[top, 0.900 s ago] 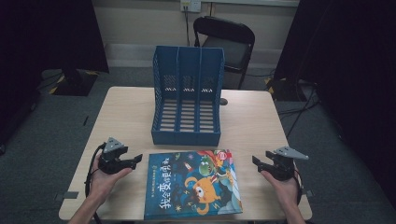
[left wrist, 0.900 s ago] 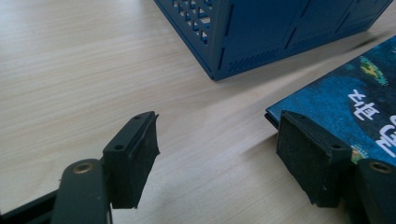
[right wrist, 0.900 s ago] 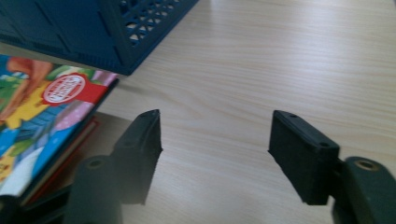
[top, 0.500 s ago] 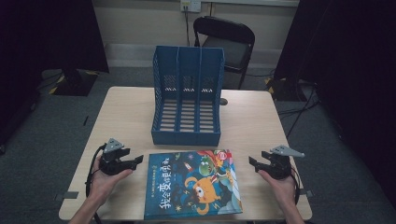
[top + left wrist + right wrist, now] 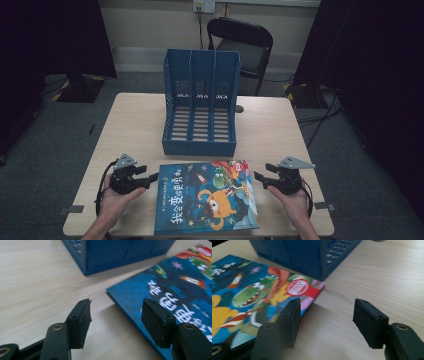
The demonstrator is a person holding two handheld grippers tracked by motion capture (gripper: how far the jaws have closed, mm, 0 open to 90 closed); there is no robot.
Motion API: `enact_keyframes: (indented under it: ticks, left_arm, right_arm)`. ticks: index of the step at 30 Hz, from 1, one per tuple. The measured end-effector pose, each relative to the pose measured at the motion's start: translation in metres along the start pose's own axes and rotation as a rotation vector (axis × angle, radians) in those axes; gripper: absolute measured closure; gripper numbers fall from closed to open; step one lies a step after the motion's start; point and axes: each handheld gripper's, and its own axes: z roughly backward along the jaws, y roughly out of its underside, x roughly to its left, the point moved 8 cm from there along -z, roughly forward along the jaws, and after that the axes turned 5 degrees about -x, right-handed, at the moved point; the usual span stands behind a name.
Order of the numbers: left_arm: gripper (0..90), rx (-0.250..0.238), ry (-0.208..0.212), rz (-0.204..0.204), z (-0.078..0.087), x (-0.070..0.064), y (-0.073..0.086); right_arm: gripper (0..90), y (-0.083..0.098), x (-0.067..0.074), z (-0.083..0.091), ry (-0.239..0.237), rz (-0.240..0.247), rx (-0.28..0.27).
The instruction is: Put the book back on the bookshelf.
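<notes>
A picture book point(image 5: 205, 197) with a blue cover and cartoon monsters lies flat at the front of the wooden table point(image 5: 135, 125). My left gripper point(image 5: 150, 178) rests just left of it, jaws open and pointing at its left edge. In the left gripper view the book's edge point(image 5: 175, 290) runs in front of and under the open left gripper point(image 5: 116, 320), with nothing pinched. My right gripper point(image 5: 260, 177) sits just right of the book, open and empty. In the right gripper view the book's corner point(image 5: 249, 295) lies by the left jaw of the right gripper point(image 5: 327, 320).
A blue three-slot file rack point(image 5: 200, 107) stands upright behind the book, mid-table, its slots empty; its base shows close in both gripper views point(image 5: 112, 252) point(image 5: 307, 252). A black chair point(image 5: 245, 42) stands beyond the far edge. Bare tabletop flanks the rack.
My right gripper has edged left, closer to the book's right edge. The left gripper has barely shifted. The book and rack have not moved.
</notes>
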Motion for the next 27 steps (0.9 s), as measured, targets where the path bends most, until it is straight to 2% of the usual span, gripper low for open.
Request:
enact_keyframes:
  ticks: [2,3,5,7,8,9,13,16,20,22,27]
  left_arm:
    - [41.1,0.009,0.011,-0.002,-0.001,-0.002,0.001]
    - [41.8,0.021,0.03,-0.001,-0.005,-0.006,0.003]
    - [42.3,0.029,0.035,-0.003,-0.006,-0.008,0.003]
    - [45.1,0.037,0.053,-0.004,-0.009,-0.014,0.004]
    - [45.3,0.037,0.053,-0.004,-0.009,-0.014,0.004]
    - [46.1,0.057,0.058,-0.006,-0.011,-0.017,0.006]
    - [45.5,0.06,0.059,-0.007,-0.013,-0.018,0.007]
    - [45.5,0.057,0.065,0.007,-0.014,-0.017,0.008]
    - [46.2,0.06,0.096,0.017,-0.016,-0.02,0.008]
    - [44.1,0.056,0.085,0.004,-0.017,-0.021,0.007]
    - [44.1,0.056,0.09,-0.006,-0.019,-0.02,0.006]
  right_arm:
    - [39.5,-0.001,0.004,-0.003,-0.014,0.009,0.001]
    - [39.3,-0.001,0.013,-0.008,-0.044,0.02,0.009]
    - [39.1,0.0,0.017,-0.011,-0.057,0.021,0.015]
    - [39.0,0.004,0.029,-0.018,-0.092,0.04,0.039]
    - [39.0,0.004,0.029,-0.018,-0.092,0.04,0.039]
    - [39.1,0.006,0.033,-0.021,-0.106,0.046,0.052]
    - [38.5,0.011,0.037,-0.024,-0.123,0.048,0.073]
    - [37.7,0.011,0.039,-0.024,-0.127,0.051,0.071]
    - [36.6,0.013,0.037,-0.024,-0.139,0.026,0.072]
    - [36.1,0.013,0.037,-0.025,-0.145,0.02,0.074]
    - [35.9,0.014,0.039,-0.023,-0.142,0.024,0.085]
